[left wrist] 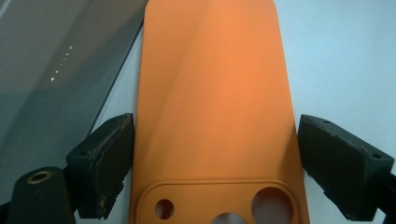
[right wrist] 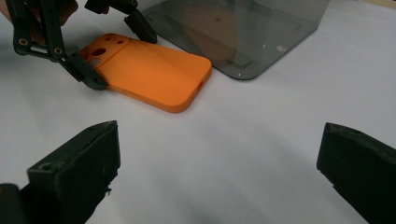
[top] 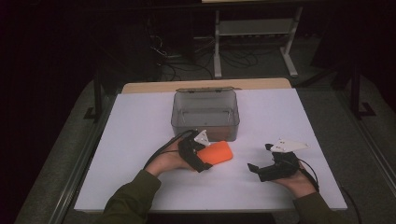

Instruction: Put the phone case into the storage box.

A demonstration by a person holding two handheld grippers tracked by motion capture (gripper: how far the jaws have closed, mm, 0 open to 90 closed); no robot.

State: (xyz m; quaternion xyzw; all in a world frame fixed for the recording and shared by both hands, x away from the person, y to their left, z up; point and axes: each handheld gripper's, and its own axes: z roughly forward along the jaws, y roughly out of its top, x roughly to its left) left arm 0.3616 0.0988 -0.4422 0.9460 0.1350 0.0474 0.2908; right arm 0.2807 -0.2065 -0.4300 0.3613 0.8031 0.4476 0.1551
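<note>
Right gripper (top: 261, 161) waits spread on the near bench (top: 140, 140). Left gripper (left wrist: 212, 158) pinches the orange phone case (left wrist: 210, 102) beside the clear bin (top: 205, 112); squeeze both long edges evenly before lifting.

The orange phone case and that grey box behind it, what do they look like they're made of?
Orange phone case: probably silicone or soft plastic; matte, even surface, rounded edges, moulded camera cutouts. Grey box: likely hard smoke-tinted clear plastic; glossy, and its floor and the table show through its walls.
</note>
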